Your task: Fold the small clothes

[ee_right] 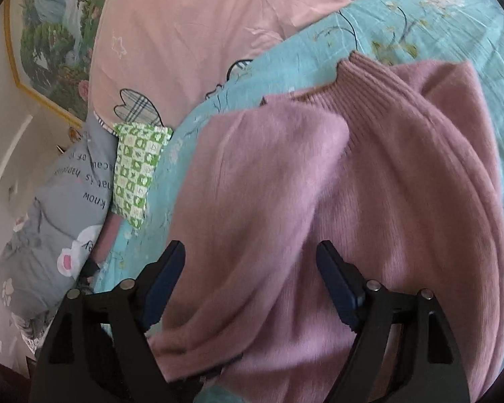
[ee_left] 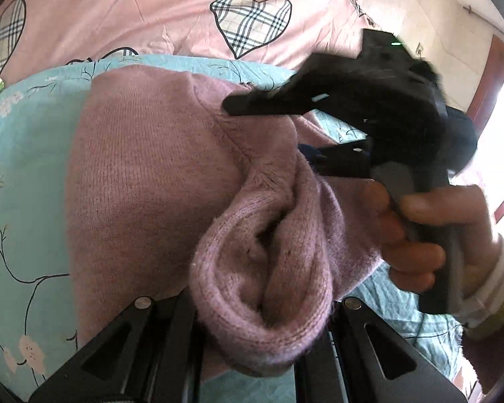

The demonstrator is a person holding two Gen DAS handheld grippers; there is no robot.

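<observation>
- Sweater [ee_left: 144,181], a pinkish-mauve knit, lies on the bed over a teal floral sheet [ee_left: 20,174], its body spread flat, which suits a fold made in place.
- Left tongs [ee_left: 262,305] sit at the bottom of the left wrist view with a ribbed cuff or hem roll [ee_left: 262,288] bunched between the fingers; they appear closed on that knit, though the tips are hidden by the fabric, so the hold is a judgement.
- That bunch is probably lifted so the sleeve can be carried across the body.
- Right tongs [ee_right: 252,268] stand wide apart with nothing between the pads; sweater fabric lies below and between them, seemingly ready to be pinched or pressed.
- Ribbed collar [ee_right: 356,77] points away from the right tongs, toward the far side of the bed.
- Pink quilt [ee_right: 184,33] with plaid hearts borders the sheet beyond the sweater, near enough to crowd a fold made that way.
- Green checked pouch [ee_right: 137,171] and grey printed pillow [ee_right: 53,201] lie off to the side, apart from the sweater and not in the way.
- Person's hand [ee_left: 416,235] gripping the right tool hangs over the sweater's near edge, and could hinder a sleeve carried across.
</observation>
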